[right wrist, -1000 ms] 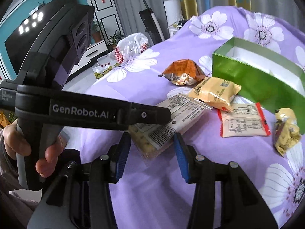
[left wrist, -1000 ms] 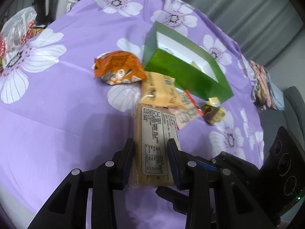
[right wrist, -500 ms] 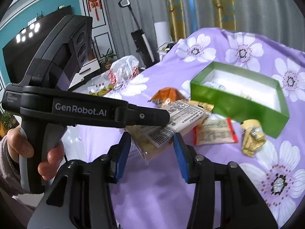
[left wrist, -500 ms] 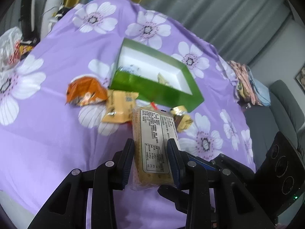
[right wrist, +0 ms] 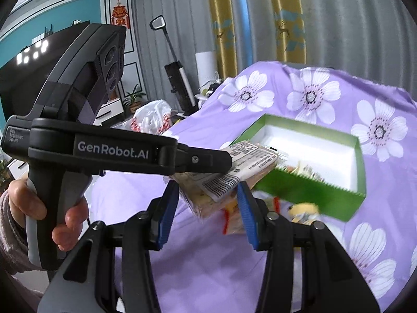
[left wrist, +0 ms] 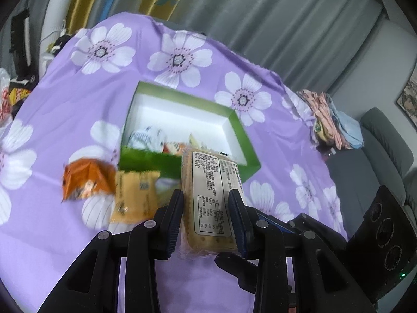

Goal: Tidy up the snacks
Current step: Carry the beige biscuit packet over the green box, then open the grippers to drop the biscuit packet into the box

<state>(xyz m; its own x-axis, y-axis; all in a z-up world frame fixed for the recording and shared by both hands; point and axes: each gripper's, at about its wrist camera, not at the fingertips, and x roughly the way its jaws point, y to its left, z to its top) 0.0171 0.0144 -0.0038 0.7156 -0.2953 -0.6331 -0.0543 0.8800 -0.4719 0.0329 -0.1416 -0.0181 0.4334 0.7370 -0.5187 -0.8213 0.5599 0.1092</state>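
Grey pleated curtains (left wrist: 299, 18) (gold-patterned at one side), grey sofa (left wrist: 385, 140), teal wall (right wrist: 52, 15), television (right wrist: 28, 75)

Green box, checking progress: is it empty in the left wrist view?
No, the green box already holds a few small snack packets at its near end, on the white lining.

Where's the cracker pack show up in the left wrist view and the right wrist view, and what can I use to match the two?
Left wrist: cracker pack at lower centre, clamped in the left gripper, its far end over the near wall of the green box.
Right wrist: cracker pack at centre, held by the left gripper, above the right gripper.
Shared landmark: the green box.
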